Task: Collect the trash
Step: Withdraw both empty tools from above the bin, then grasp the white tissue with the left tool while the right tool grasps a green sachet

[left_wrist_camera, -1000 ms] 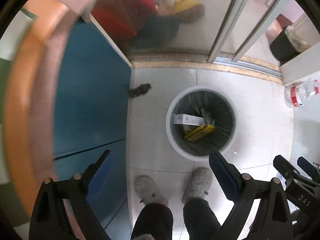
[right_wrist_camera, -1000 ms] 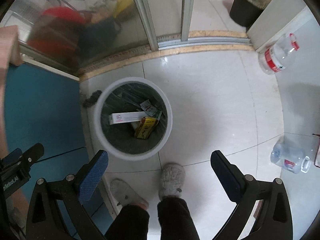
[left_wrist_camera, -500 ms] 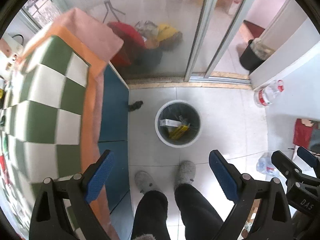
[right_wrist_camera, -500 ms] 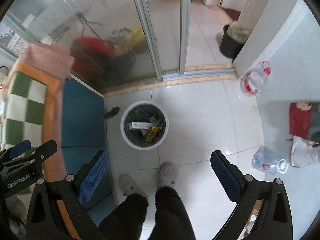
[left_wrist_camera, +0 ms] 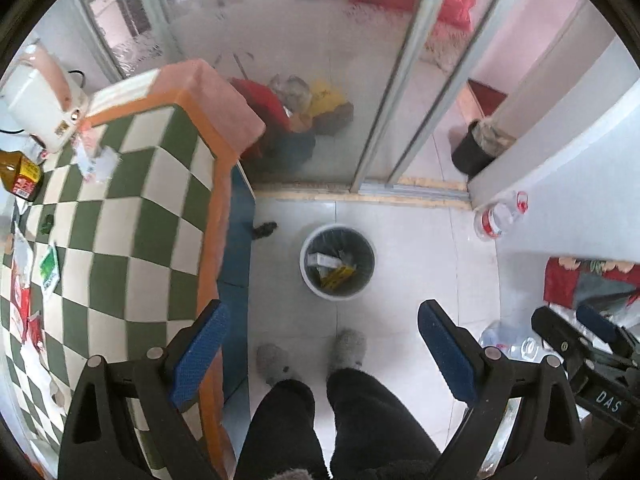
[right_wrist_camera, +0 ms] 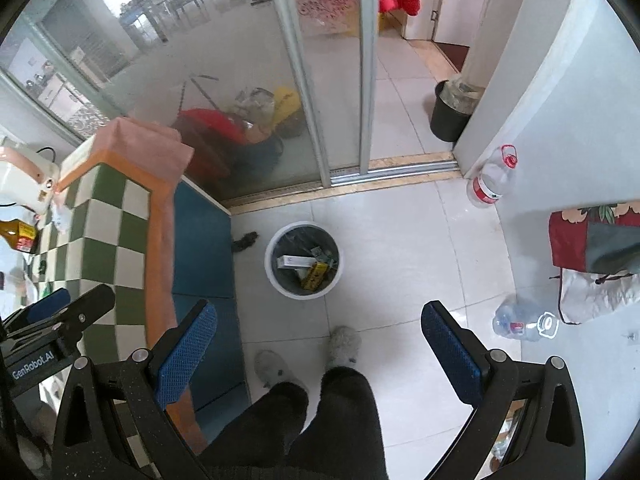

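White floor tiles run up to a sliding glass door, and a table draped in a green-and-white checked cloth stands at the left over a blue panel. On the cloth lie scattered wrappers and scraps of paper, a green packet, a brown bottle and a white appliance. On the floor between table and wall sits the round white trash bin, lined in dark plastic and holding a white box and a yellow packet. Clear plastic bottles stand by the wall and lie on the tiles; a black bin stands beyond the door track. A person's dark trouser legs and grey slippers are below the bin.

The left gripper and right gripper both hang high over the floor, jaws spread wide and empty.

Compared with a second ago, both cameras have risen well away from the bin, which now looks much smaller, and the tabletop has come into view.
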A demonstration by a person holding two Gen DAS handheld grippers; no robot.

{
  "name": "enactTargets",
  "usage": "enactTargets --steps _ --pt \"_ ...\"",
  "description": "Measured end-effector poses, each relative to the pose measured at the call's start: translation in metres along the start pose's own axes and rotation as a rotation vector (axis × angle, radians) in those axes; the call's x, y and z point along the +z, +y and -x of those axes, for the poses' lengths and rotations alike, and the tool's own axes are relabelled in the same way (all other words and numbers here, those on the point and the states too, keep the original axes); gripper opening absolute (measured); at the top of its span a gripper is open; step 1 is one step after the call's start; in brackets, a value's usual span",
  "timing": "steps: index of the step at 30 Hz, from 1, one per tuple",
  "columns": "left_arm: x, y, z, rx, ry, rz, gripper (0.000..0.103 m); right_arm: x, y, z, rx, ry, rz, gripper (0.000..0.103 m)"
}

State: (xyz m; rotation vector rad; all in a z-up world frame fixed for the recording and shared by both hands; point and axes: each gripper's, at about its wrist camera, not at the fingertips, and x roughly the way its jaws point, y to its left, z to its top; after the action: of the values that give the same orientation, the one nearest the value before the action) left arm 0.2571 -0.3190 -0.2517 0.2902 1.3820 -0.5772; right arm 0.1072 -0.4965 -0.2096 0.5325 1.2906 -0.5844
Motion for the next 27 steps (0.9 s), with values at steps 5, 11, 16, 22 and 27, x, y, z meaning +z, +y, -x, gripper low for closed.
enactTargets --steps 5,11,16,22,27 --pt "0.008 0.057 0.035 0.001 -0.073 0.104 0.097 0.014 0.048 0.01 0.057 -0.011 0.056 0.103" --pt "-0.014 0.173 0.052 0.087 -0.114 0.32 0.102 0.027 0.157 -0.005 0.153 0.035 0.218 0.103" --pt "-0.077 0.31 0.054 0.22 -0.059 0.589 0.102 0.014 0.272 -0.03 0.222 0.096 0.397 0.103" --pt "-0.192 0.452 0.036 0.356 0.062 0.948 0.101 -0.028 0.411 -0.078 0.256 0.177 0.609 0.103" --pt "-0.248 0.517 0.004 0.249 0.079 1.154 0.098 -0.061 0.509 -0.124 0.255 0.205 0.723 0.103"
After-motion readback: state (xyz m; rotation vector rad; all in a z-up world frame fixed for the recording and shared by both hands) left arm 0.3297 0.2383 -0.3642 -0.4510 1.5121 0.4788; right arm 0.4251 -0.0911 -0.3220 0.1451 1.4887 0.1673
